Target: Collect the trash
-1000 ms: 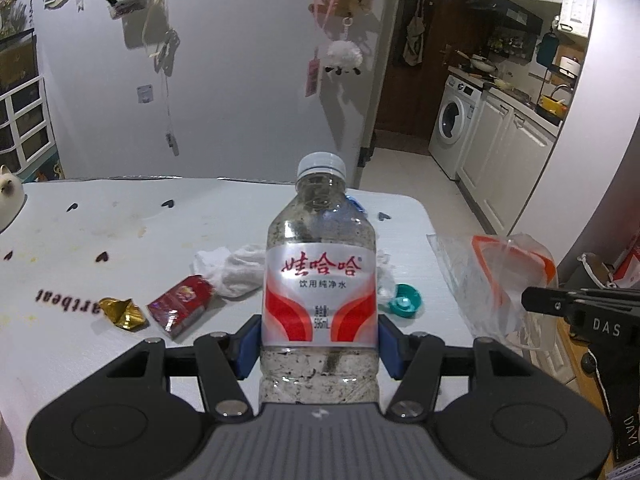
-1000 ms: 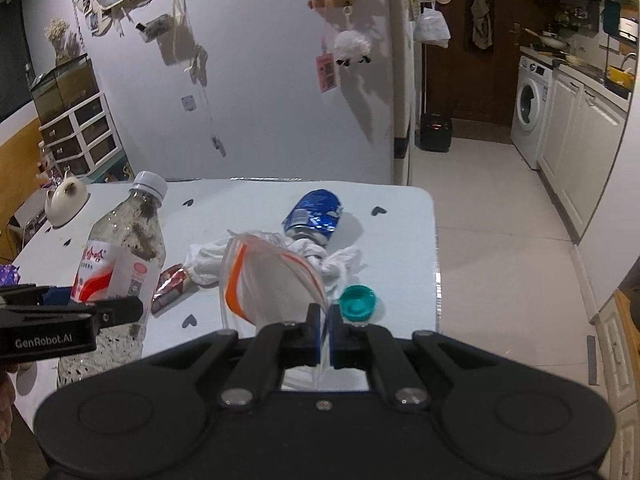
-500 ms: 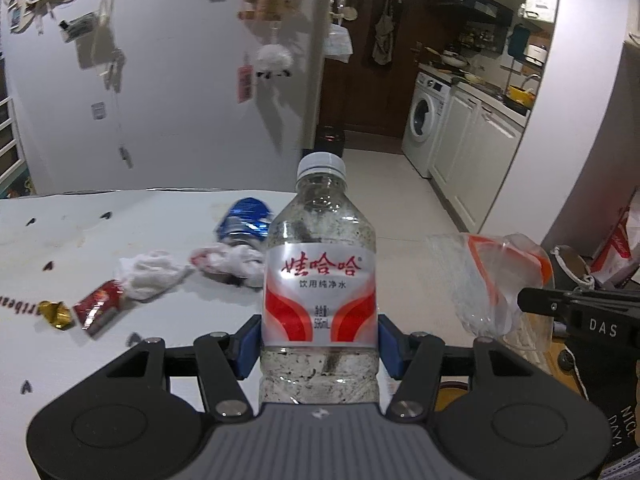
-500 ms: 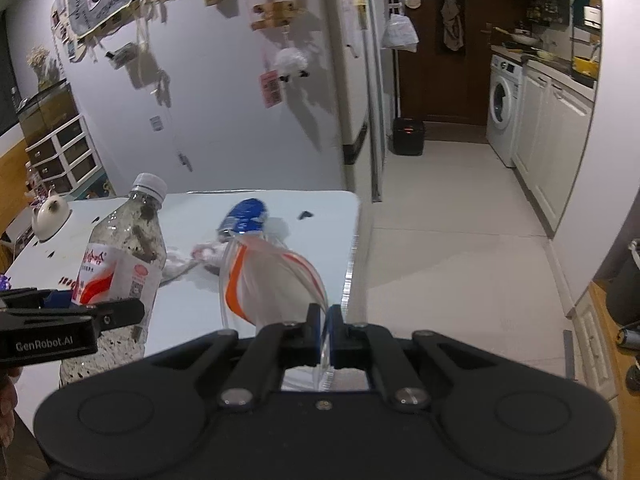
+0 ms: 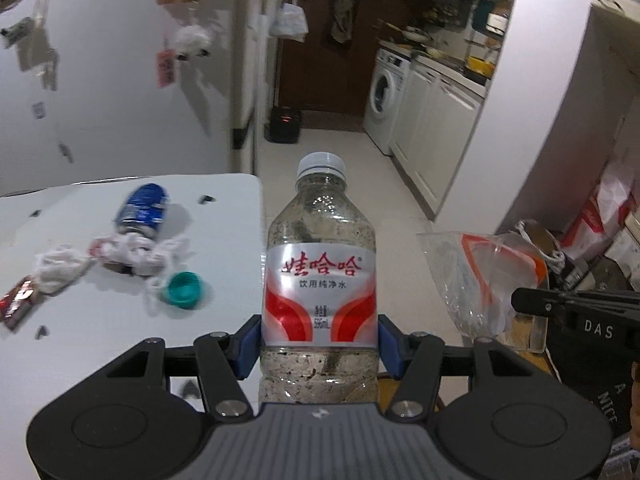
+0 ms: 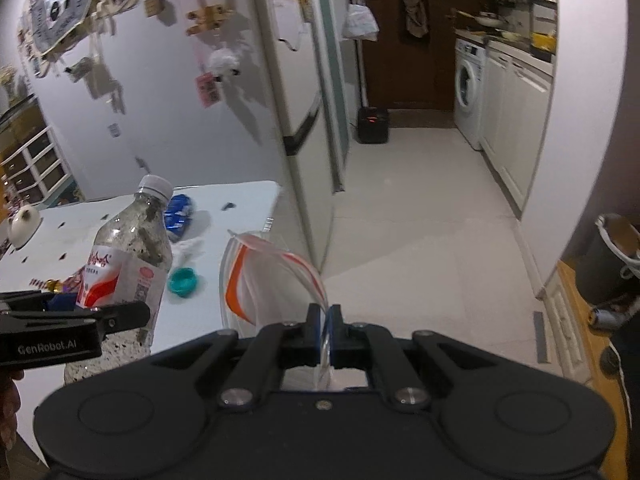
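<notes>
**Ana:** Left wrist view is showing the bottle (image 5: pixel 320 280) sitting upright between the blue pads (image 5: pixel 249 344) of the left gripper (image 5: pixel 320 346), which are clamping it just below the red and silver label. Its white cap is on, and grey grit is clinging inside.

**Ben:** And it is hanging past the edge of the white table (image 5: pixel 100 320), over the floor. What is the other claw doing?

**Ana:** Right gripper (image 6: pixel 325 330) is pinching the rim of the clear bag (image 6: pixel 264 276), jaws together on the thin plastic, the orange-striped mouth gaping upward.

**Ben:** So I am judging this as the carrying step: bottle and bag are both travelling off the table, side by side but apart.

**Ana:** Agreed. The next move is calling for bringing the bottle over that mouth and lowering it in before the pads part. The bag is hanging limp, so the opening may be collapsing.

**Ben:** Meanwhile the blue can (image 5: pixel 142 208), the white tissue (image 5: pixel 132 252), the teal cap (image 5: pixel 184 289) and a red wrapper (image 5: pixel 16 307) are lying on the table, waiting.

**Ana:** A dark bin (image 6: pixel 612 264) is standing at the far right, too.
</notes>
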`<move>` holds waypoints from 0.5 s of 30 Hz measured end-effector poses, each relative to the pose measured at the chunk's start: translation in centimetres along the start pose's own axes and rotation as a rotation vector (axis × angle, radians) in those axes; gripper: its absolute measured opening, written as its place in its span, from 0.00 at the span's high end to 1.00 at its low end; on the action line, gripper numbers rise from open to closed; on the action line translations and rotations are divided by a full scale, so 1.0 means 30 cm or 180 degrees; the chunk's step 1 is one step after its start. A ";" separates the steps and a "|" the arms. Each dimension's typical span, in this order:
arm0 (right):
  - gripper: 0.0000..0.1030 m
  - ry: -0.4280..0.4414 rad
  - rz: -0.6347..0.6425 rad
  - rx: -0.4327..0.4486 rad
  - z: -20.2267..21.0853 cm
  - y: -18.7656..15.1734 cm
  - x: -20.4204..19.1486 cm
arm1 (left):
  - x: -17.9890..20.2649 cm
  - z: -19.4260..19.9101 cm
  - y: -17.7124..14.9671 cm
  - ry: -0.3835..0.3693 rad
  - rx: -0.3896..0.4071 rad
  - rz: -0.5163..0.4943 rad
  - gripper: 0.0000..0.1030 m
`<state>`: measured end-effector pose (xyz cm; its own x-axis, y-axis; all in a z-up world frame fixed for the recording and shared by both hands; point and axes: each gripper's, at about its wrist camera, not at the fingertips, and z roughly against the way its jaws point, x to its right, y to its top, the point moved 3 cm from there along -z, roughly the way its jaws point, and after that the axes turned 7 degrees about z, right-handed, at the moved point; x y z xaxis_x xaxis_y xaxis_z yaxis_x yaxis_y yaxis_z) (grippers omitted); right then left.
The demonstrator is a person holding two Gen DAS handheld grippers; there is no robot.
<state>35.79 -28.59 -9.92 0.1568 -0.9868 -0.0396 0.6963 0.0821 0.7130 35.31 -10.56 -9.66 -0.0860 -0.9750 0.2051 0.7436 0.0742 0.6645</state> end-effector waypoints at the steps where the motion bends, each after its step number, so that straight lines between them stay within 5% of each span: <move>1: 0.96 -0.0022 -0.0024 -0.0016 -0.001 -0.009 0.027 | 0.025 -0.016 -0.002 -0.0028 -0.0021 -0.0019 0.43; 15: 0.96 -0.0333 -0.0423 -0.0322 -0.054 -0.160 0.326 | 0.262 -0.285 -0.062 -0.0393 -0.0541 -0.0169 0.43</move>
<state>35.13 -38.42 -14.86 -0.0111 -0.9986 -0.0518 0.7738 -0.0414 0.6321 38.91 -20.15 -15.43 -0.2009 -0.9427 0.2663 0.8360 -0.0232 0.5482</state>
